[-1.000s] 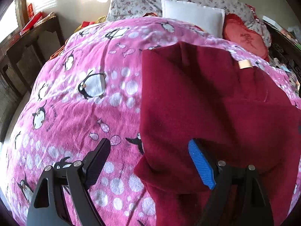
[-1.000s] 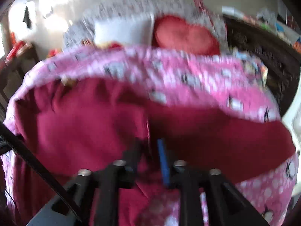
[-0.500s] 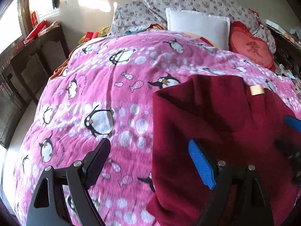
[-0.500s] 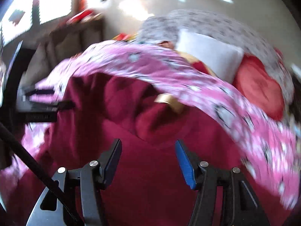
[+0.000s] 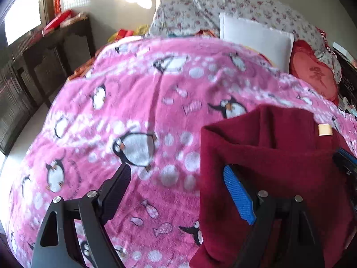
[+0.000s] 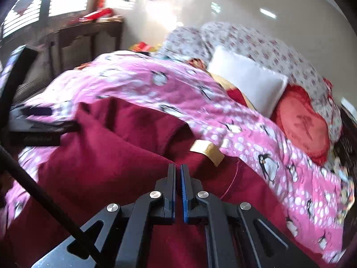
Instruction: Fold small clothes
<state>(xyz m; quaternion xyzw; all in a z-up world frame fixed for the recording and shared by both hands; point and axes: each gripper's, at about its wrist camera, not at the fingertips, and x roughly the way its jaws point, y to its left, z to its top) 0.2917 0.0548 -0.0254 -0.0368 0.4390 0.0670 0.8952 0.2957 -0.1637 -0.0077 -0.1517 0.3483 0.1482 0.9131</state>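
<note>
A dark red fleece garment [image 5: 279, 156] lies partly folded on the bed, with a tan label [image 5: 324, 130] near its collar. My left gripper [image 5: 176, 172] is open and hovers at the garment's left edge. Its blue pad [image 5: 238, 196] is over the red cloth and its black finger over the blanket; nothing is held. In the right wrist view my right gripper [image 6: 178, 167] is shut just above the garment [image 6: 111, 156], close to the label [image 6: 207, 150]. I see no cloth between its pads. The right gripper's blue tip [image 5: 348, 163] shows at the left wrist view's right edge.
A pink penguin blanket [image 5: 156, 89] covers the bed. At the head lie a white pillow [image 5: 254, 38], a red cushion [image 5: 312, 76] and floral bedding [image 5: 256, 2]. A dark wooden cabinet [image 5: 55, 51] stands left of the bed under a window.
My right gripper swung across the garment, rolled, opened wide and has now shut. My left gripper drew away to the left, so the garment sits further right in its view.
</note>
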